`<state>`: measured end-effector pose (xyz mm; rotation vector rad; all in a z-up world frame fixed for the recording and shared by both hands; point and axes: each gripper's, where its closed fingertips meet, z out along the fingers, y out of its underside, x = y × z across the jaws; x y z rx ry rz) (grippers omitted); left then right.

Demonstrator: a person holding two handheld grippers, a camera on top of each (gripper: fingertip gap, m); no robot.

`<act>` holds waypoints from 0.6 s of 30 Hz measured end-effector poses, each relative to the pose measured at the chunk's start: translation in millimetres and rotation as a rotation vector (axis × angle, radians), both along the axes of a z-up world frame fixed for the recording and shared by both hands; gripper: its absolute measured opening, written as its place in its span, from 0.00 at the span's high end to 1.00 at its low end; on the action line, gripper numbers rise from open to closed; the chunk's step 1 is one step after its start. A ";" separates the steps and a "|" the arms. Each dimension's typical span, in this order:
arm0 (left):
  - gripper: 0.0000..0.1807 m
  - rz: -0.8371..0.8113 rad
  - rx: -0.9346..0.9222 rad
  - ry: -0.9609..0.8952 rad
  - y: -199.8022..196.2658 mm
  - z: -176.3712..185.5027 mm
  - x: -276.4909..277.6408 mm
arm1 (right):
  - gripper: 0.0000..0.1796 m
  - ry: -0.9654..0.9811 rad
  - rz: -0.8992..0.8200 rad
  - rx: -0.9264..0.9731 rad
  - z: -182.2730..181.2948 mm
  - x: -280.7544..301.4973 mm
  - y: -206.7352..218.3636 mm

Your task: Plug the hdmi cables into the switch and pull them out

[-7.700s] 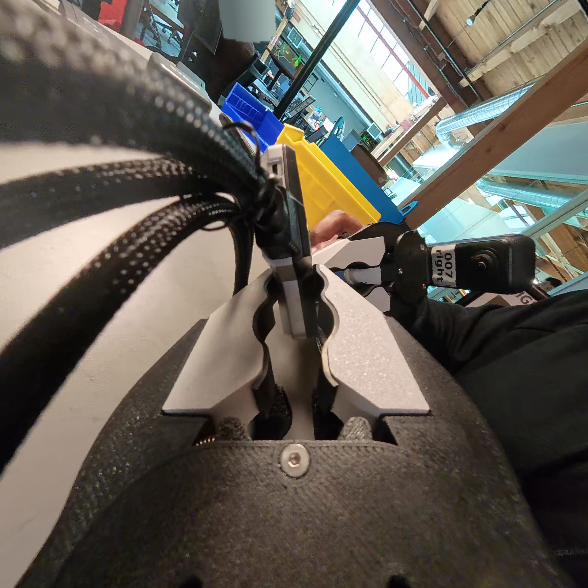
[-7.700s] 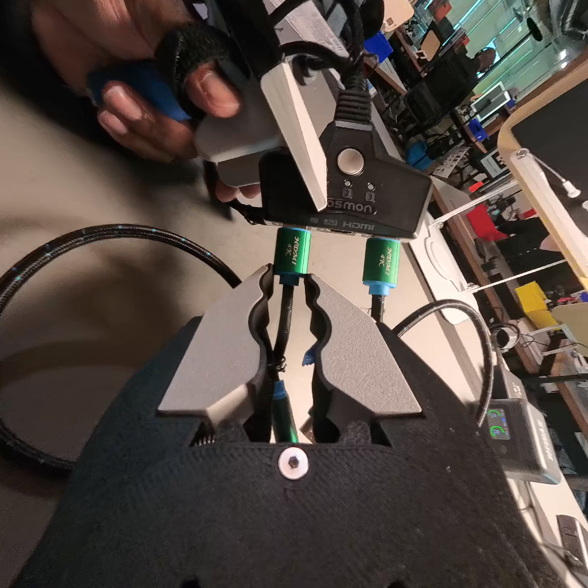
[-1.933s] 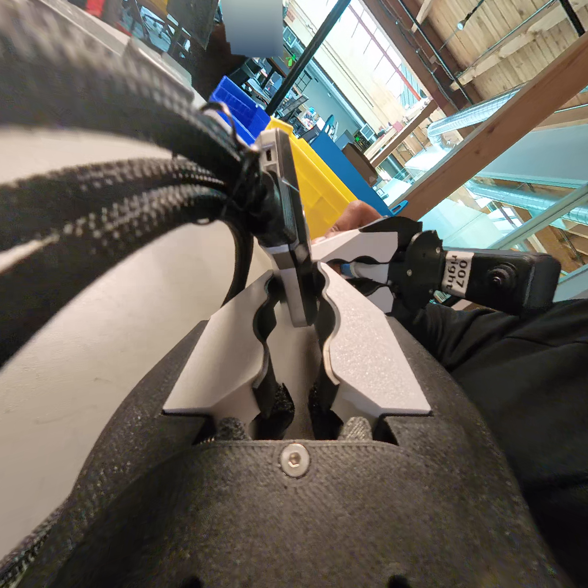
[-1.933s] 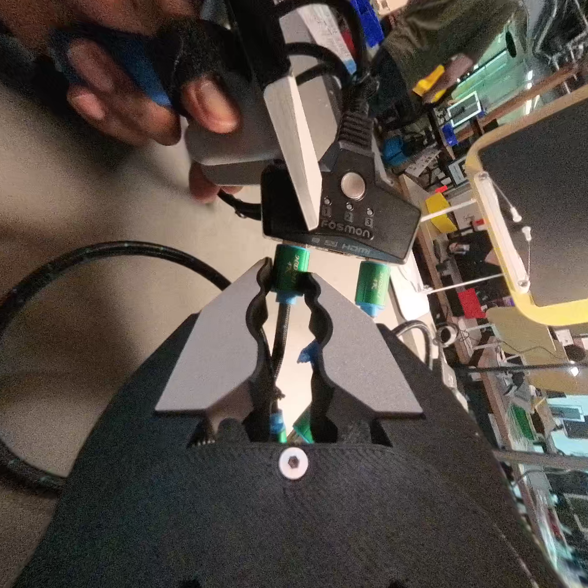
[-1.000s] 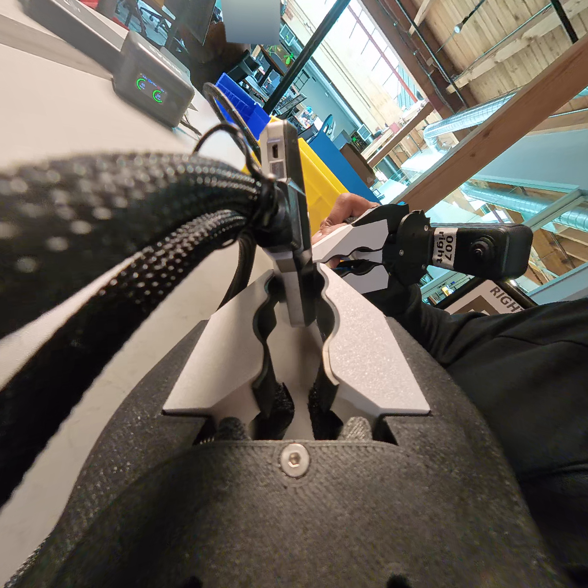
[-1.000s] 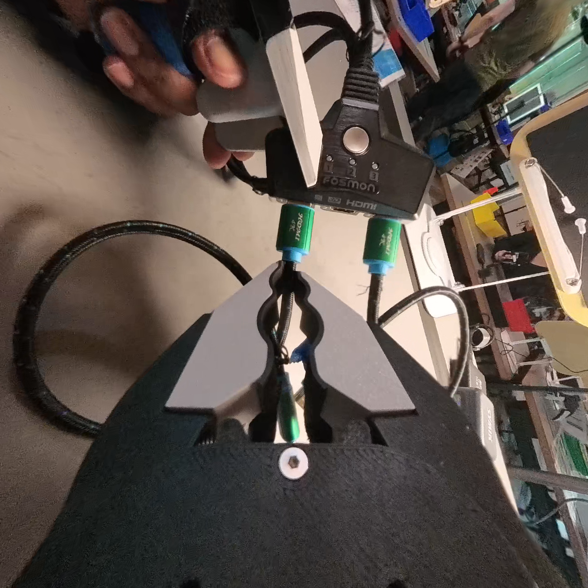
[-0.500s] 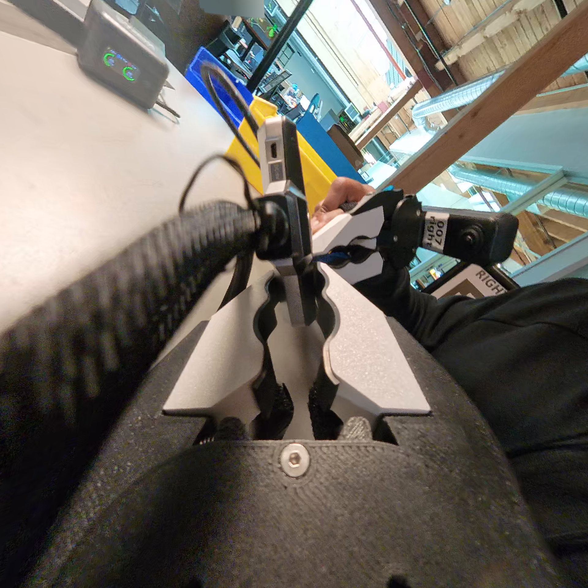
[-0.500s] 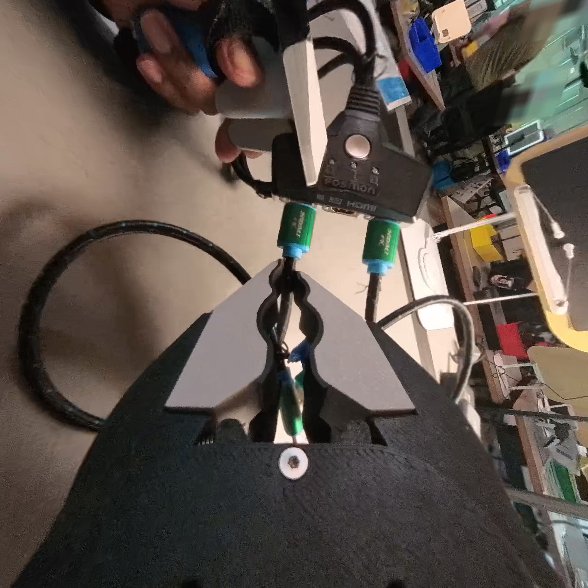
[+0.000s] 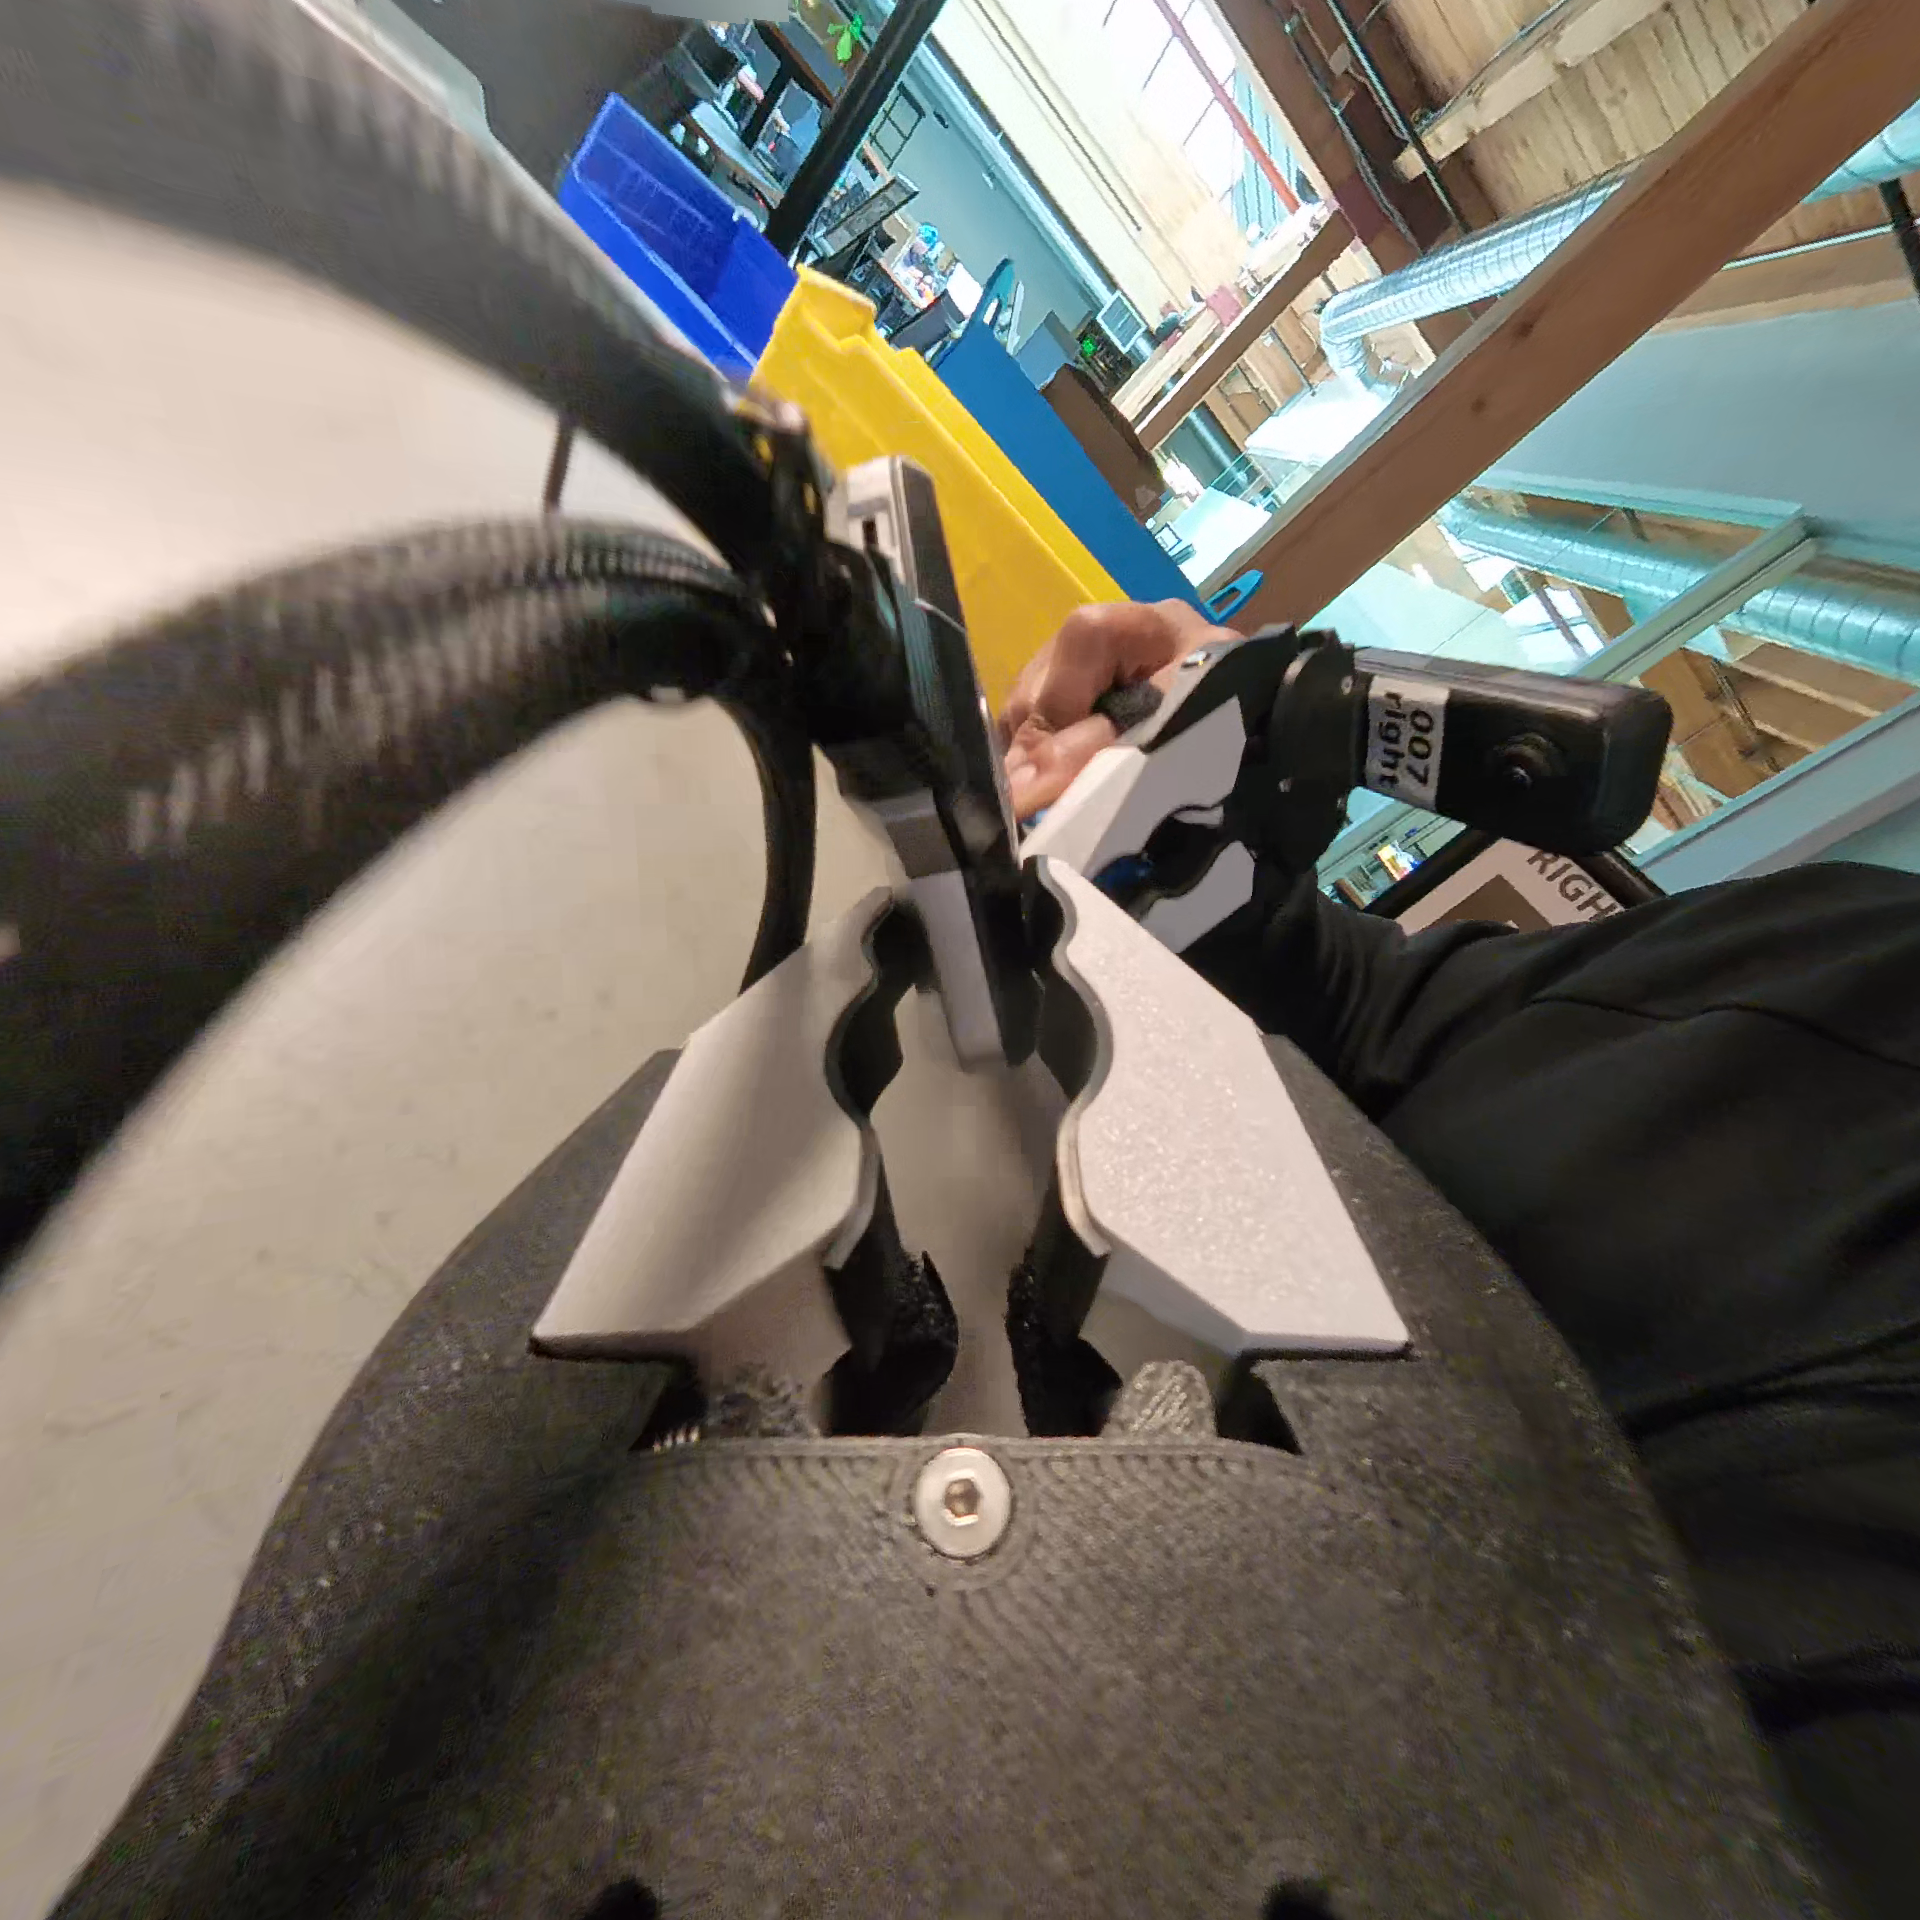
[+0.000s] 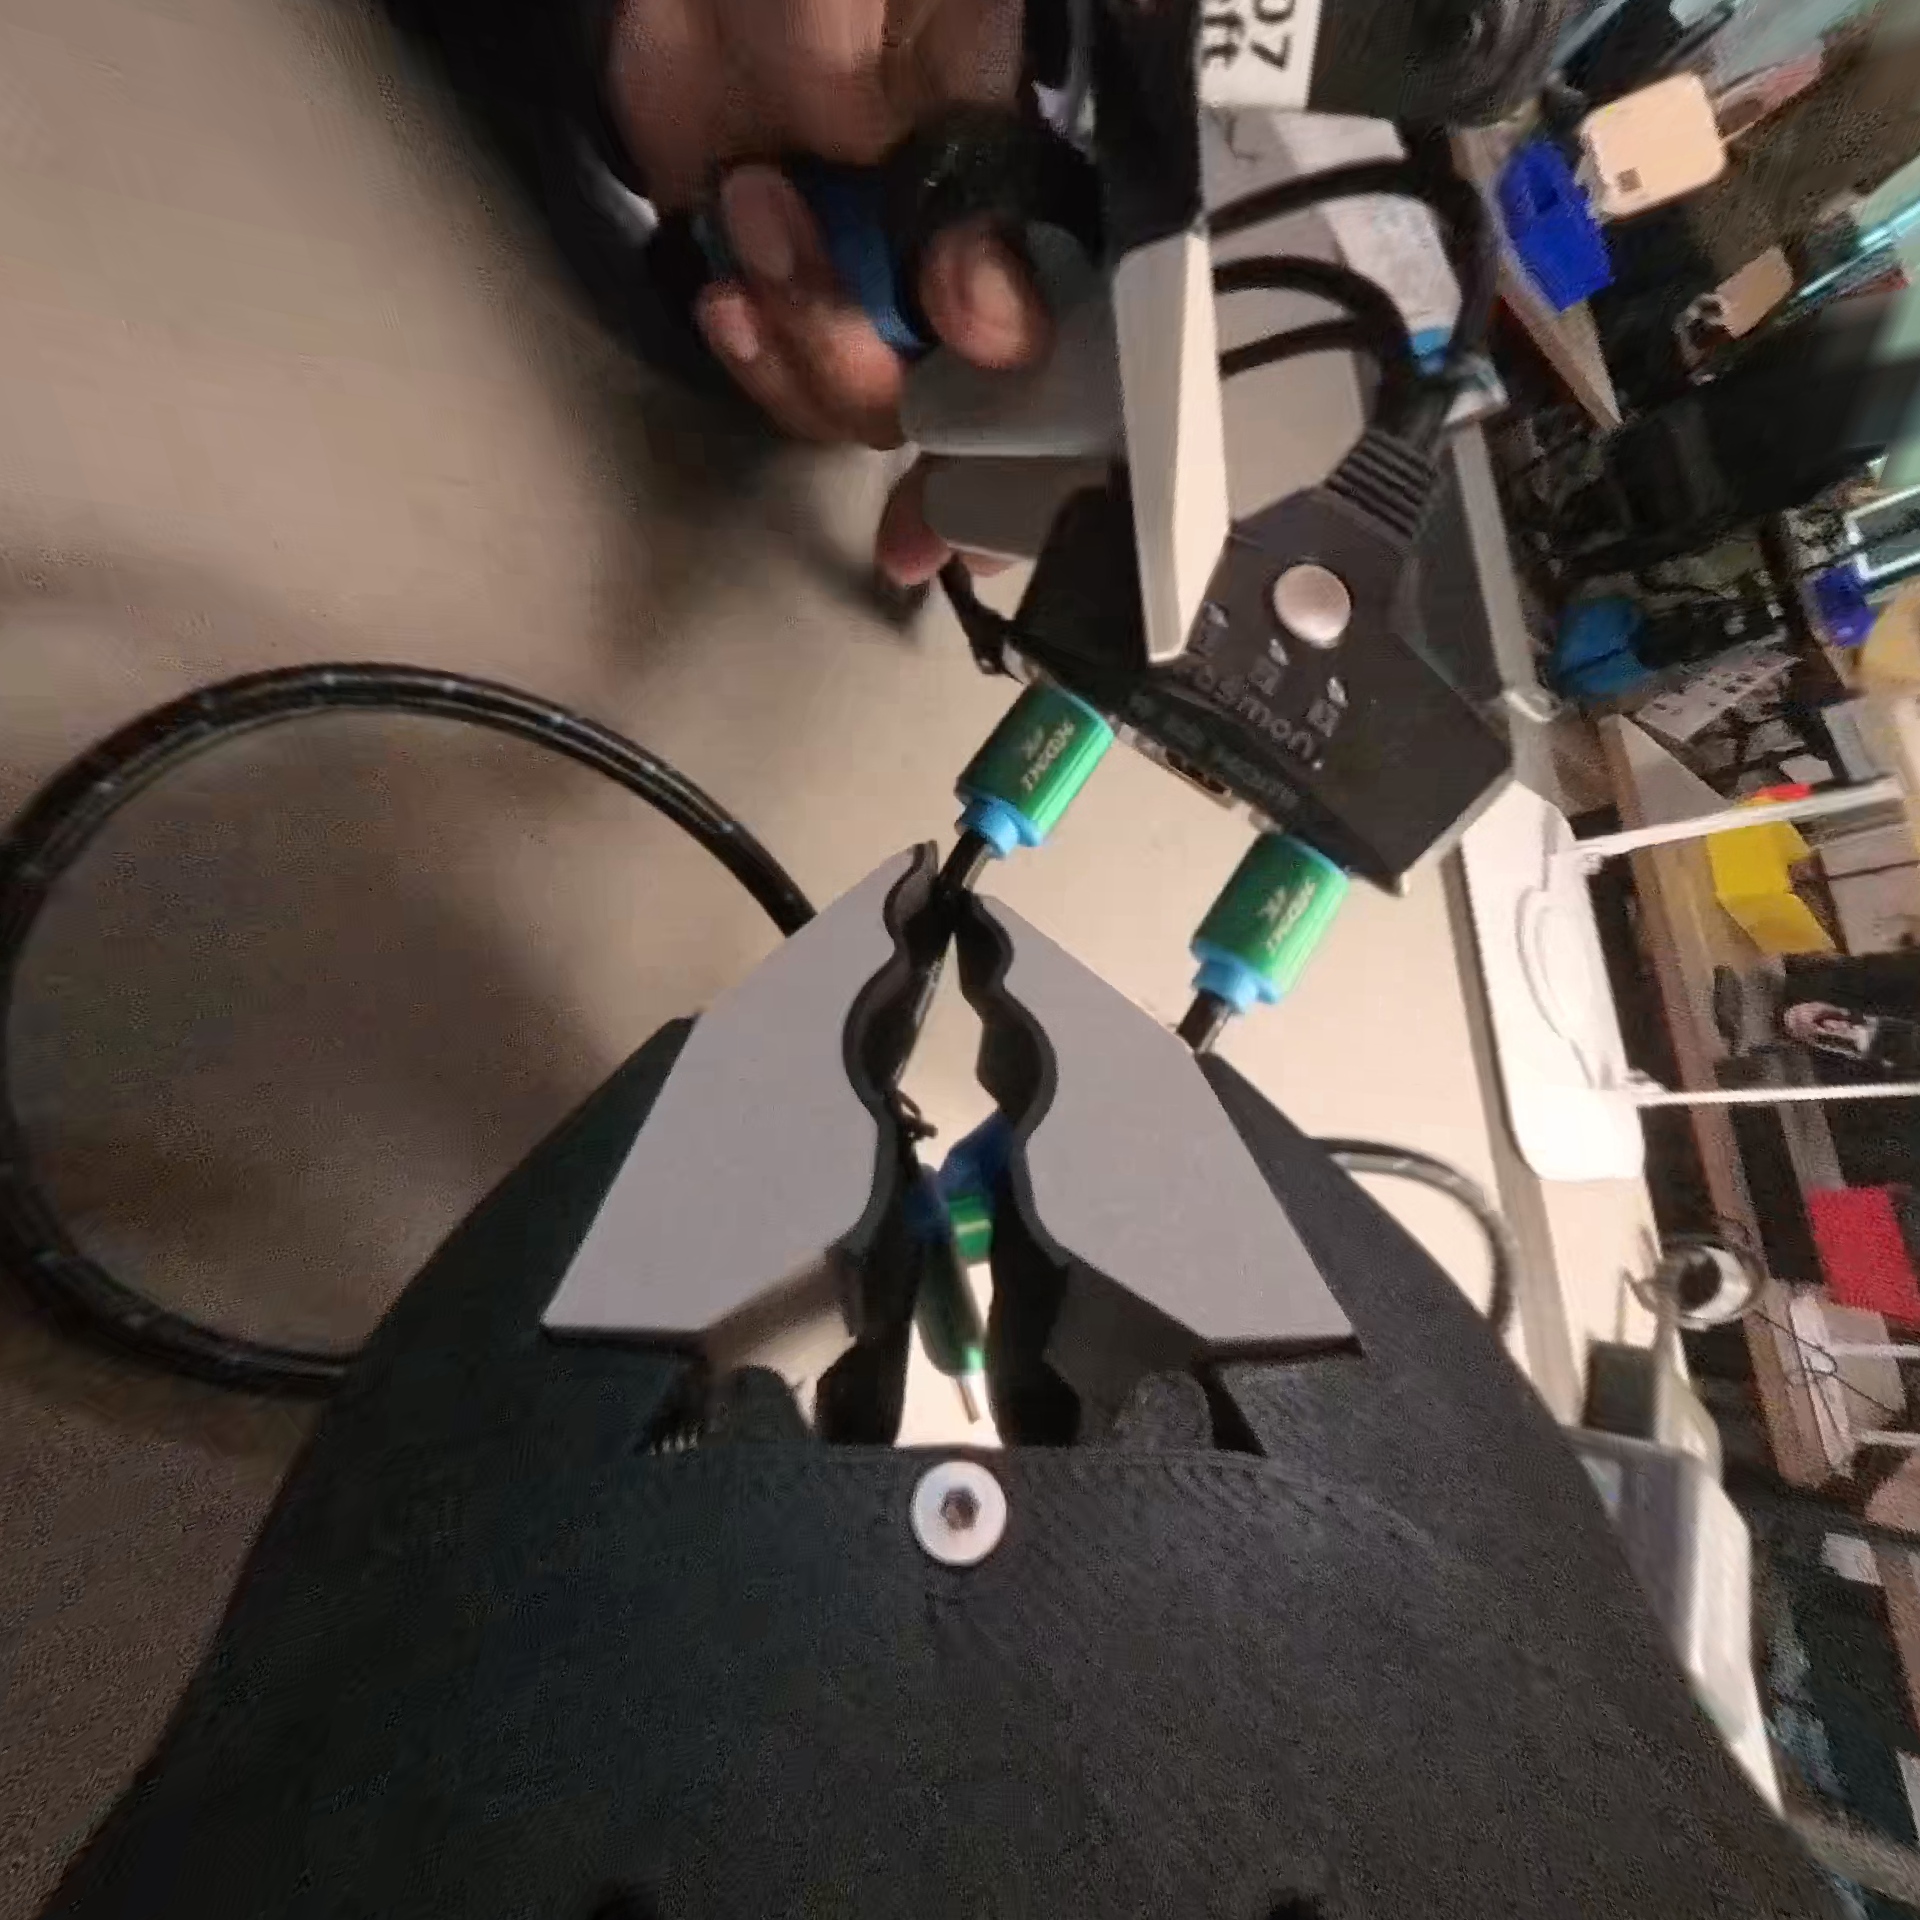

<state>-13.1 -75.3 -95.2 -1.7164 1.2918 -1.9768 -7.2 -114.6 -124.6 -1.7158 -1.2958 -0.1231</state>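
Note:
My left gripper (image 9: 966,914) is shut on the lower edge of the black HDMI switch (image 9: 940,727), held edge-on above the table. Thick black braided cables (image 9: 343,665) run from it to the left. In the right wrist view the switch (image 10: 1351,748) is tilted, clamped by the left gripper's fingers (image 10: 1174,436). Two green HDMI plugs sit in its ports: the left plug (image 10: 1034,769) and the right plug (image 10: 1268,914). My right gripper (image 10: 940,883) is shut on the black cable just below the left plug. A third green plug (image 10: 951,1247) shows low between its fingers.
A black cable loop (image 10: 312,707) lies on the beige table (image 10: 312,312). A white device (image 10: 1558,987) and a grey box (image 10: 1683,1558) sit at the table's right. Yellow (image 9: 935,395) and blue (image 9: 665,218) bins stand beyond the table. A person's hand (image 10: 831,260) holds the left gripper. The left gripper's tips are roughly 5 cm from the right gripper's.
My right gripper slid off the left plug's end onto its cable and closed. The switch has tilted to the right. Both plugs stay in the switch.

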 end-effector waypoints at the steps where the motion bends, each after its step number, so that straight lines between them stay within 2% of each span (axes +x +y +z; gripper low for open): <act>1: 0.88 0.003 0.001 0.013 0.7 -2.4 0.8 | 0.97 -0.012 0.000 0.004 -1.8 -1.0 -0.1; 5: 0.88 0.005 0.003 -0.012 3.1 2.3 1.2 | 0.96 0.020 -0.100 0.067 14.1 23.1 12.8; 6: 0.85 0.007 0.026 -0.021 2.6 4.0 1.4 | 0.96 0.029 -0.109 0.063 14.2 23.4 13.6; 10: 0.89 0.014 -0.019 0.010 7.8 -1.3 0.1 | 0.96 -0.001 -0.107 0.075 9.1 19.5 15.2; 14: 0.88 0.028 -0.041 -0.030 12.9 5.2 -0.2 | 0.95 0.077 -0.108 0.149 19.3 23.2 20.4; 18: 0.89 0.120 -0.107 -0.023 34.1 4.1 -0.5 | 0.96 0.158 -0.110 0.209 39.3 35.5 16.9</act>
